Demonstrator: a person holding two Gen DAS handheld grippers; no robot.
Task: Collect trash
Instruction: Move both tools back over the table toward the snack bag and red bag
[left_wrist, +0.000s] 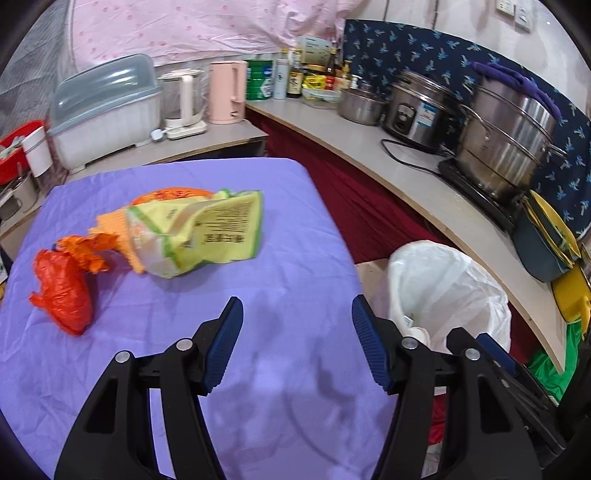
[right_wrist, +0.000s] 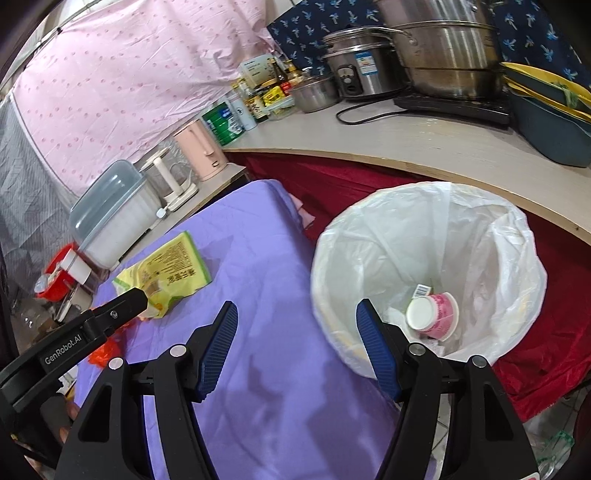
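Observation:
A crumpled yellow-green snack bag (left_wrist: 199, 230) and a crumpled orange plastic bag (left_wrist: 64, 286) lie on the purple tablecloth (left_wrist: 258, 295). My left gripper (left_wrist: 297, 343) is open and empty, above the cloth near its right edge, short of both. A bin lined with a white bag (right_wrist: 424, 266) stands right of the table and holds a pink paper cup (right_wrist: 434, 314). My right gripper (right_wrist: 295, 347) is open and empty, over the table's edge beside the bin. The snack bag (right_wrist: 166, 273) and the left gripper's finger (right_wrist: 125, 304) show in the right wrist view.
A curved counter (left_wrist: 424, 177) behind carries steel pots (left_wrist: 509, 140), a rice cooker (left_wrist: 417, 107), bottles and a pink kettle (left_wrist: 227, 92). A covered dish rack (left_wrist: 107, 110) stands at the back left. Red cloth (right_wrist: 535, 332) hangs around the bin.

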